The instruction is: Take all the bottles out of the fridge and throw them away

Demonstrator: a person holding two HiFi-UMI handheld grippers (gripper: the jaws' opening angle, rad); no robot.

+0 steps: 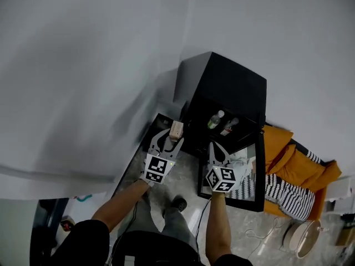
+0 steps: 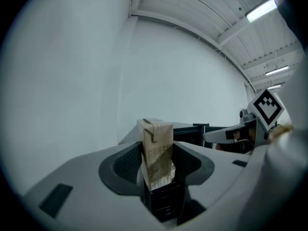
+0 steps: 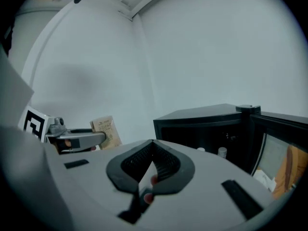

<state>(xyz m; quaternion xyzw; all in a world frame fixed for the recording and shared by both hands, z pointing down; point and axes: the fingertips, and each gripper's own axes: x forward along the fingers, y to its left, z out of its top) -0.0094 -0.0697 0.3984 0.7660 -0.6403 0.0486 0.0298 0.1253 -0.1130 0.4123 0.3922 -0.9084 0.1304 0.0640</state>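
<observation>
A black mini fridge (image 1: 222, 85) stands by the white wall with its door (image 1: 233, 190) swung open. Two bottles stand inside: one with a green label (image 1: 216, 119) and a second one (image 1: 229, 126) to its right. My left gripper (image 1: 173, 136) is shut on a small brown carton (image 1: 176, 128), held upright to the left of the fridge. In the left gripper view the carton (image 2: 156, 148) sits between the pads (image 2: 129, 163). My right gripper (image 1: 212, 145) is shut and empty in front of the open fridge. In the right gripper view its jaws (image 3: 152, 143) meet, and the bottle caps (image 3: 222, 151) show low inside the fridge (image 3: 207, 124).
An orange cloth (image 1: 288, 157) and a striped cloth (image 1: 285, 195) lie right of the fridge door. A round pale basket (image 1: 302, 237) sits at the lower right. A dark low object (image 1: 157, 124) is left of the fridge. The person's legs (image 1: 166, 220) are below the grippers.
</observation>
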